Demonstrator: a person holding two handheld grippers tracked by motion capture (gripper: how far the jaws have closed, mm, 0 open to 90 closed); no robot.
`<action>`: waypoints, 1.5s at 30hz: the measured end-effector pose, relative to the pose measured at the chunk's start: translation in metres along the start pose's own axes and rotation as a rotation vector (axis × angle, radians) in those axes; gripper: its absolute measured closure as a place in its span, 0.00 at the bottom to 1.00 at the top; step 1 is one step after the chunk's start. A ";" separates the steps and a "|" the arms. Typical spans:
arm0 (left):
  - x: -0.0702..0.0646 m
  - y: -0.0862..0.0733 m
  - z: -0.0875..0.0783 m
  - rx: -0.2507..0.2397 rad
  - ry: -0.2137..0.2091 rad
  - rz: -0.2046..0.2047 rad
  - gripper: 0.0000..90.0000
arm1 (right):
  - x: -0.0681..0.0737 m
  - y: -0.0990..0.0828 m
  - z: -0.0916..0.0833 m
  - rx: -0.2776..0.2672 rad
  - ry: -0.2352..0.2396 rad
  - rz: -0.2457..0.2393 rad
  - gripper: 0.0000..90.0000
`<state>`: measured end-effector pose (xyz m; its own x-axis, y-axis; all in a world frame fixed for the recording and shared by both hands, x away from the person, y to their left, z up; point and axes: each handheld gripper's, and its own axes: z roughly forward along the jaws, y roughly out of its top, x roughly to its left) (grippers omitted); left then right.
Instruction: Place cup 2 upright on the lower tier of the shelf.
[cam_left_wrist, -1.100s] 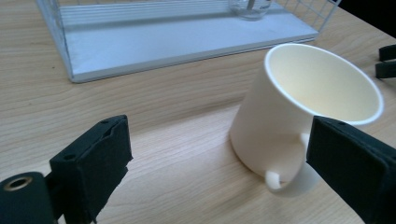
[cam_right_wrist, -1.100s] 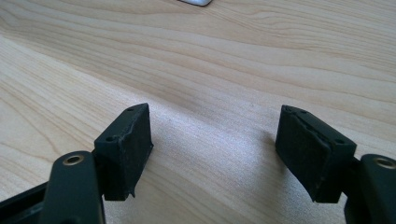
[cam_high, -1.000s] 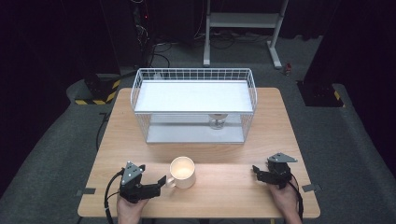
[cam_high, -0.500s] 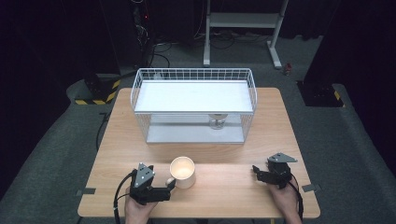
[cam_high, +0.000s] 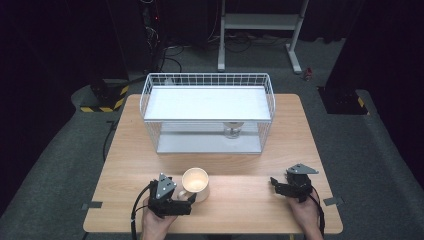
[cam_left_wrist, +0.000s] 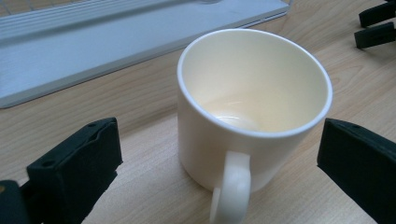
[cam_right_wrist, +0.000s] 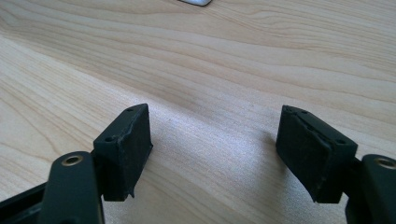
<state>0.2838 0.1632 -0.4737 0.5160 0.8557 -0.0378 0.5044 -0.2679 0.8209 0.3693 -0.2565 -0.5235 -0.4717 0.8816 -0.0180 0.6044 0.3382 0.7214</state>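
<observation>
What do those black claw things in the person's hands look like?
Both grippers, left and right, are black with two blocky jaws faced with rubbery pads. Each carries a grey three-cornered plate on top, and a black cable trails back from each one.

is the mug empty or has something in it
Empty: the left claw view looks straight into the upright mug and shows its bare cream bottom, no liquid.

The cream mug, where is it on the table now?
In the high view the cream mug stands upright near the table's front edge, left of centre, before the wire basket, with the left gripper open around its handle side.
</observation>
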 end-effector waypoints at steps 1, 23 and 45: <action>-0.001 0.001 0.001 0.003 -0.011 -0.005 0.00 | 0.000 0.000 0.000 0.000 0.000 0.000 0.29; -0.009 0.007 0.033 0.033 -0.052 0.015 0.00 | 0.000 0.000 0.000 0.000 0.001 0.000 0.29; -0.013 0.004 0.049 0.032 -0.030 0.027 0.08 | 0.000 0.000 0.000 -0.001 0.000 0.000 0.29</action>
<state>0.3131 0.1298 -0.4980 0.5500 0.8345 -0.0327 0.5117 -0.3057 0.8030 0.3695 -0.2566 -0.5236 -0.4717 0.8816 -0.0183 0.6036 0.3380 0.7221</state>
